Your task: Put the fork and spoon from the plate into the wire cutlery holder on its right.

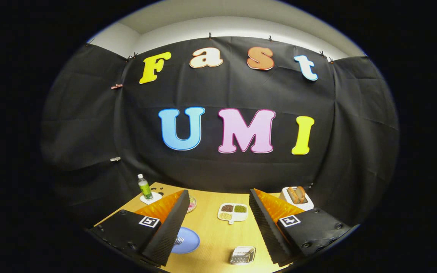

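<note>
Smooth pale wood formed the tabletop (214, 235), which was backed by creased black cloth hung as the booth wall. The gripper (217, 227) was held above the table with its two wedge-shaped, ribbed fingers (169, 231) spread wide apart, nothing being held between them. A flat round blue plate (188, 240) was seen just beside the left finger and partly hidden by it; the tines of a metal fork (179, 240) were seen resting on it, while the spoon could not be made out. A small square wire cutlery holder (242, 254) of shiny metal stood between the fingers, nearer the right one, and its contents could not be told. Beyond the fingers, a white divided dish (233, 212) was set, with brown, green and pale grains kept in separate compartments. A clear bottle (144, 187) with a white cap was placed upright on a white coaster beyond the left finger. A white toaster (296, 197) holding browned bread was seen beyond the right finger.
</note>
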Tool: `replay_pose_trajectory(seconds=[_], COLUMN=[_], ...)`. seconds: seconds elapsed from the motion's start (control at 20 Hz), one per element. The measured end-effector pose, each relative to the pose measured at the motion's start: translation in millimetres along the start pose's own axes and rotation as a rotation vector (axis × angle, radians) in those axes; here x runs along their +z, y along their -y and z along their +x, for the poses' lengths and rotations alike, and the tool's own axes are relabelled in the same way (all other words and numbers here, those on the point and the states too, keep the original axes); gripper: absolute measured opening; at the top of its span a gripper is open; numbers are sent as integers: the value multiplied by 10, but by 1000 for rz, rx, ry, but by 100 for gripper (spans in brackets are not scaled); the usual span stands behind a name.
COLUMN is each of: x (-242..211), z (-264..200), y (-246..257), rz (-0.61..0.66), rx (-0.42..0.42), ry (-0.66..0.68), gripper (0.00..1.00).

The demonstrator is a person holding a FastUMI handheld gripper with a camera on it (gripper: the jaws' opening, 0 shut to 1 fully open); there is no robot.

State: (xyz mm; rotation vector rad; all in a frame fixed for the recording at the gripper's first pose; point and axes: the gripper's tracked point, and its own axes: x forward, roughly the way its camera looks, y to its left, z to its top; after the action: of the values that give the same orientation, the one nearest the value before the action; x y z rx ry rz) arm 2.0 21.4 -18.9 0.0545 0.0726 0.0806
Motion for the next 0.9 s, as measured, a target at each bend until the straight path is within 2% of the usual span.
replay_pose_trajectory(seconds=[0.2,0.5,0.75,0.9], x=[-432,-1635,-2690,-3204], z=[99,186,386,543], y=[-397,-1049,-1381,-1493], rz=[55,64,-33,-56], rx=[126,266,295,283], ry=[-156,-522,-771,-875], gripper=[98,99,99,99])
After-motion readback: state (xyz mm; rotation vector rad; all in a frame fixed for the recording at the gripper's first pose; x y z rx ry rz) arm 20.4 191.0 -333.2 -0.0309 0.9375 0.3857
